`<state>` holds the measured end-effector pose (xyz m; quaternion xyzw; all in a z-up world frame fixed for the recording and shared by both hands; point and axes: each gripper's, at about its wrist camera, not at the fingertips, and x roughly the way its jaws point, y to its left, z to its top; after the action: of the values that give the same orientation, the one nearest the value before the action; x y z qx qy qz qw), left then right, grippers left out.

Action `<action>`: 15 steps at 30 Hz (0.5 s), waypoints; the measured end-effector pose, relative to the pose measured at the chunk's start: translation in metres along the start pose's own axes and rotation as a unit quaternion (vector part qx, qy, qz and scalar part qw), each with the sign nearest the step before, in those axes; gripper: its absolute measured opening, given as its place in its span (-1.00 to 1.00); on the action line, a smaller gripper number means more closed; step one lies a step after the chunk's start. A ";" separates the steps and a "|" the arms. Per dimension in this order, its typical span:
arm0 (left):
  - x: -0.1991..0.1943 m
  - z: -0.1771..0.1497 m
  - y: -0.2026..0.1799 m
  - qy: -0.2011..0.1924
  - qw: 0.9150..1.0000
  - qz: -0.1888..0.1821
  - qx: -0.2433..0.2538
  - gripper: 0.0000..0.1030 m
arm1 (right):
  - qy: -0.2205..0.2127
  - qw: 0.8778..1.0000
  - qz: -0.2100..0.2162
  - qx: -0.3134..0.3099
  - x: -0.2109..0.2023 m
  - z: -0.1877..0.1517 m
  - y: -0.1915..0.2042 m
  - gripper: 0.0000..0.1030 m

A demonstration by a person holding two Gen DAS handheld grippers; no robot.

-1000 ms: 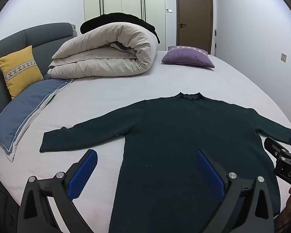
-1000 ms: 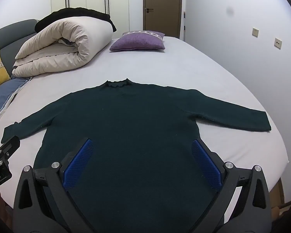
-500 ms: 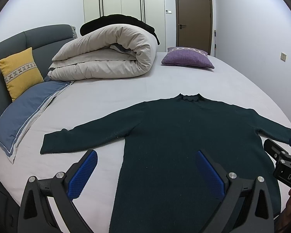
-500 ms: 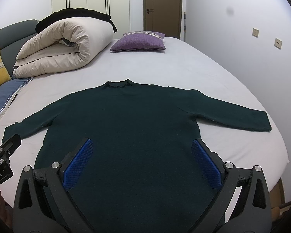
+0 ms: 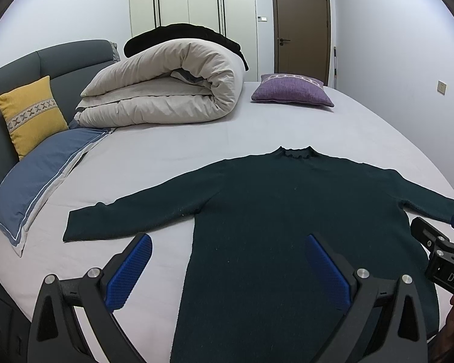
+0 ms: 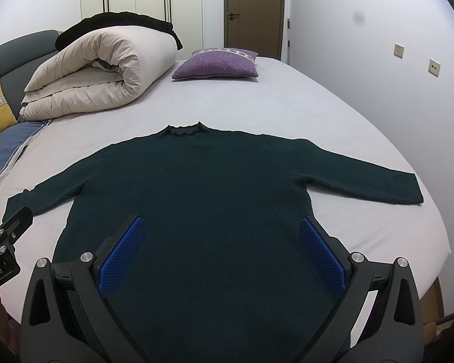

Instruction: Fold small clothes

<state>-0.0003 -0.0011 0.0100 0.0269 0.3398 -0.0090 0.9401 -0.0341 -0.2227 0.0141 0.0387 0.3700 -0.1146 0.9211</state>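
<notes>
A dark green long-sleeved knit sweater [image 6: 196,199] lies flat and face-up on the pale grey bedsheet [image 6: 287,103], collar pointing toward the far end of the bed and both sleeves spread outward. Bare sheet runs between the collar and the far bedding: a rolled beige duvet [image 5: 166,90] with a black garment [image 5: 184,34] on top of it, and a purple cushion [image 5: 290,92] near the far edge. Along the person's left side sit a blue pillow [image 5: 36,178] and a yellow cushion [image 5: 30,115] against the grey padded headboard [image 5: 60,60]. The right sleeve's cuff ends close to the bed's right edge, beyond which a white wall rises. The left gripper [image 5: 227,269] hovers wide open, holding nothing: one blue-padded finger sits over bare sheet just below the left sleeve, the other over the sweater's body, so the garment's left side edge runs between them. The right gripper [image 6: 222,257] is likewise spread wide and empty, both fingers over the sweater's lower body. The sweater's bottom hem is hidden behind the gripper frames in both views, and whether the fingers touch the fabric cannot be told.
</notes>
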 end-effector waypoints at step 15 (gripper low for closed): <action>0.000 0.000 0.000 0.000 1.000 0.000 0.000 1.00 | 0.001 1.000 0.000 -0.003 -0.001 -0.001 0.001 0.99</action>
<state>-0.0003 -0.0009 0.0105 0.0264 0.3397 -0.0092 0.9401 -0.0352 -0.2213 0.0139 0.0362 0.3709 -0.1137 0.9210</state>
